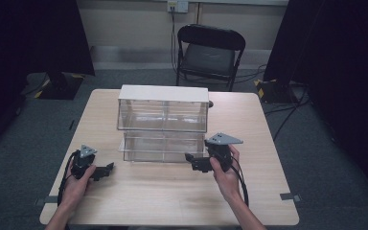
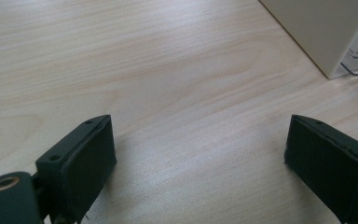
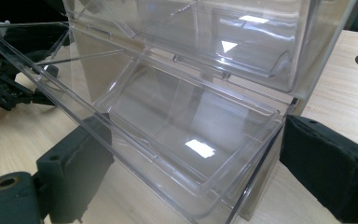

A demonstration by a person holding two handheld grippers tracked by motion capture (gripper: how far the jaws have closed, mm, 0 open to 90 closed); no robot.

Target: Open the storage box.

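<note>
A black folding metal chair (image 1: 210, 51) stands on grey carpet floor (image 1: 139, 79) just beyond the light wooden worktop (image 1: 172, 191). Behind the chair, a pale wall (image 1: 134, 21); black curtains (image 1: 33, 33) flank it.

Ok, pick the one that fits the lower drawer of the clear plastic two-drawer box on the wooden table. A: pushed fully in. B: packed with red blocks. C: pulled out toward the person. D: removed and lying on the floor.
C: in the high view the lower drawer of the clear plastic two-drawer box juts forward past the upper one, empty, on the wooden table.
</note>
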